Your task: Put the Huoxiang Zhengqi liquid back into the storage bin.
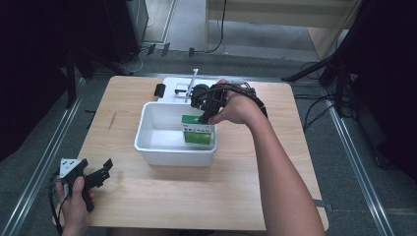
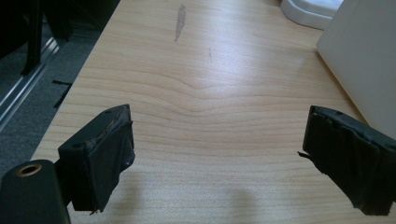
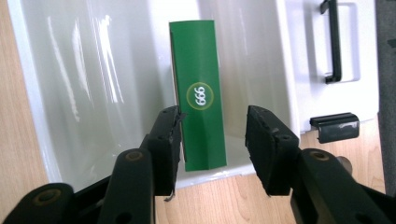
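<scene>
Over at the near-left corner of the wooden table, the left gripper rests low in the person's left hand, its jaws spread wide with bare wood between them. The left gripper view confirms it: two black pads far apart, bare grain between, and a dark smudge on the wood farther off. The white wall at that view's right edge is cut off by the frame.

Moving to the middle, the white tub sits on the table, and inside it, against its right wall, stands the green box, upright. Its lower part is hidden behind the tub's near rim in the high view.

Above it now, the right gripper points down into the tub from the far side, held by the right hand. In the right gripper view the jaws straddle the box: the left pad looks to be touching its edge, the right pad stands clear with a gap, so not clamped.

Beyond the tub lies a white board with a black handle and a small black clip; the hand hides much of it.
</scene>
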